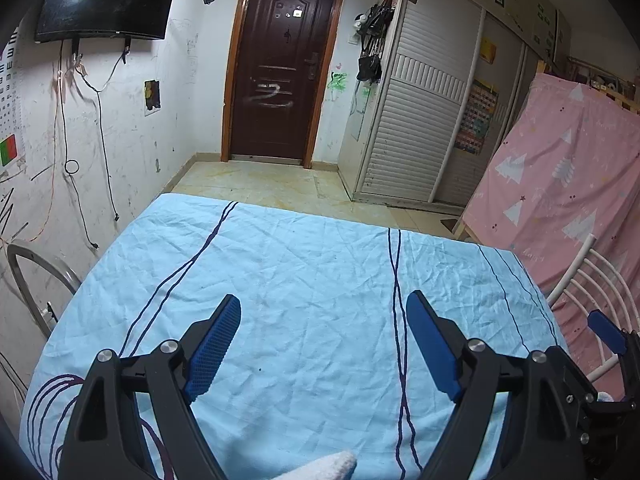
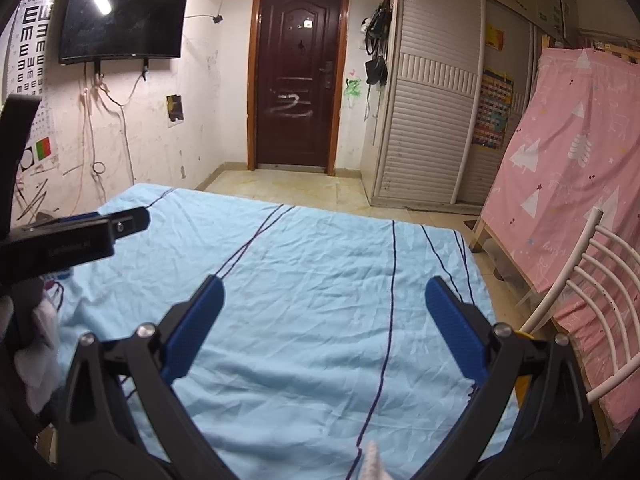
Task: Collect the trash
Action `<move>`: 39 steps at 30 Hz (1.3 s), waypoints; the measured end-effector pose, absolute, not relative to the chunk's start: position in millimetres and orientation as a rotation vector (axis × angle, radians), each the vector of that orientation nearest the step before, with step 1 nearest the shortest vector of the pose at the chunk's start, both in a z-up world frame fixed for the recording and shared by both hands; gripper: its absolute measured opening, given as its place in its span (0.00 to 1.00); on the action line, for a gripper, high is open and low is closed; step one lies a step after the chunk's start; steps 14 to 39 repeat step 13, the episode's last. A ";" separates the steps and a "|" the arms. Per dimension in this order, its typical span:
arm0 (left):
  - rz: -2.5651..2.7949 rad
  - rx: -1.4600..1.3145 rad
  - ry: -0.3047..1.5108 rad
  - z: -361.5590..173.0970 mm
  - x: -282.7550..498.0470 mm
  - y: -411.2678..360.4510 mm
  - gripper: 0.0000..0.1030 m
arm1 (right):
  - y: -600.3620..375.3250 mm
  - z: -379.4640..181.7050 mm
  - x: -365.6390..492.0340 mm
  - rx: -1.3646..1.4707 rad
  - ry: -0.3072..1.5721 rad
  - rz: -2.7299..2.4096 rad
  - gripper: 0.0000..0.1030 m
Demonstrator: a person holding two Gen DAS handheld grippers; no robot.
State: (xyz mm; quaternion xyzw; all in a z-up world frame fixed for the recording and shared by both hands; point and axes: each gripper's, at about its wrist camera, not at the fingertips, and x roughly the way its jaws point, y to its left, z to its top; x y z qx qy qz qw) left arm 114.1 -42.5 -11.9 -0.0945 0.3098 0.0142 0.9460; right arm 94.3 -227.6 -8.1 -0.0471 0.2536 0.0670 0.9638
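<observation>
My left gripper (image 1: 324, 304) is open and empty above the table with the light blue cloth (image 1: 304, 264). My right gripper (image 2: 326, 286) is open and empty above the same cloth (image 2: 312, 264). No trash shows on the cloth in either view. A white, fluffy object pokes in at the bottom edge of the left wrist view (image 1: 332, 466) and of the right wrist view (image 2: 372, 460); what it is cannot be told. The left gripper also shows at the left of the right wrist view (image 2: 132, 218), and a fingertip of the right gripper shows at the right of the left wrist view (image 1: 606, 330).
A white metal chair (image 2: 592, 292) stands at the table's right side, with something yellow (image 2: 522, 388) beneath it. A pink-covered board (image 2: 568, 168) leans behind the chair. A metal chair back (image 1: 36, 276) stands at the left by the wall. A dark door (image 1: 280, 76) and white wardrobes (image 1: 420, 104) lie beyond.
</observation>
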 end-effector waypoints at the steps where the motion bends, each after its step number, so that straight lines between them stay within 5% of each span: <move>1: 0.027 -0.193 0.631 -12.0 114.2 -42.4 0.73 | -227.2 -8.2 94.3 -0.096 0.514 0.136 0.94; 39: 0.051 -0.180 0.636 -12.7 113.2 -42.1 0.73 | -225.8 -8.4 94.0 -0.098 0.514 0.137 0.94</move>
